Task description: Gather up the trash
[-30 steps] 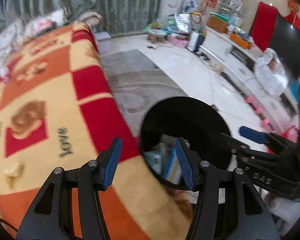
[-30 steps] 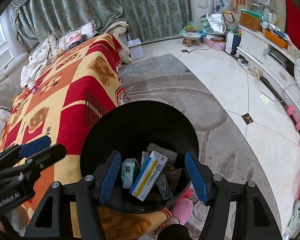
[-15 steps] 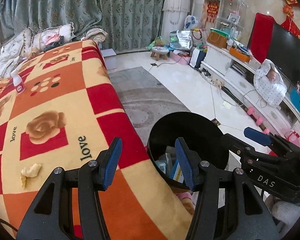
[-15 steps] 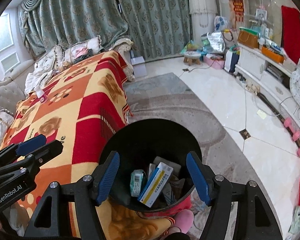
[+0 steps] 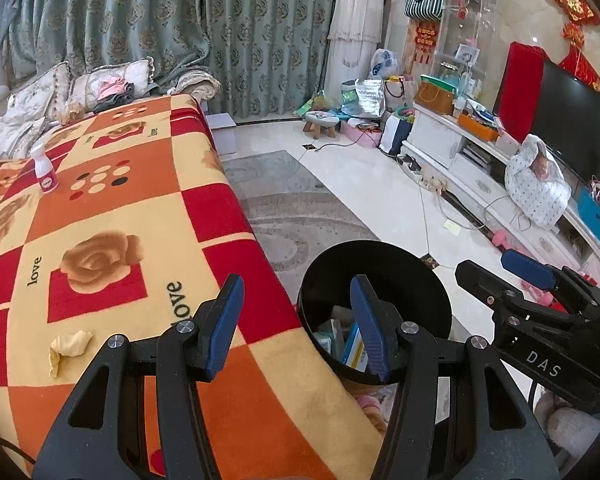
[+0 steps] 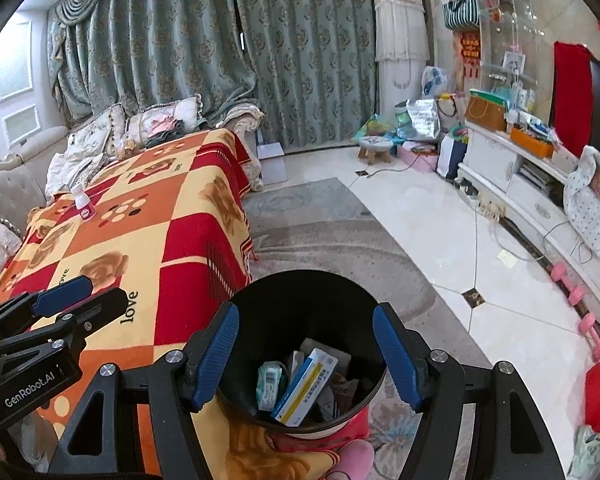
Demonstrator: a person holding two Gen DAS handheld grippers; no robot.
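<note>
Both grippers rising from bin (image 6: 300, 308), left gripper (image 5: 296, 320) and right gripper (image 6: 306, 356) spread, empty (drop apparently done); yellow wad (image 5: 69, 346), small bottle (image 5: 46, 174) remaining on blanket (image 5: 112, 208).

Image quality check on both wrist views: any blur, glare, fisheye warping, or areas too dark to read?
Left wrist: sharp, daylit; fisheye bends the curtains and blanket edge; black vignette corners; the bin interior is dark, contents half hidden behind the left gripper. Right wrist: equally sharp, floor shows mild sheen, bin wall is black but the boxes inside read clearly between the right gripper fingers.
</note>
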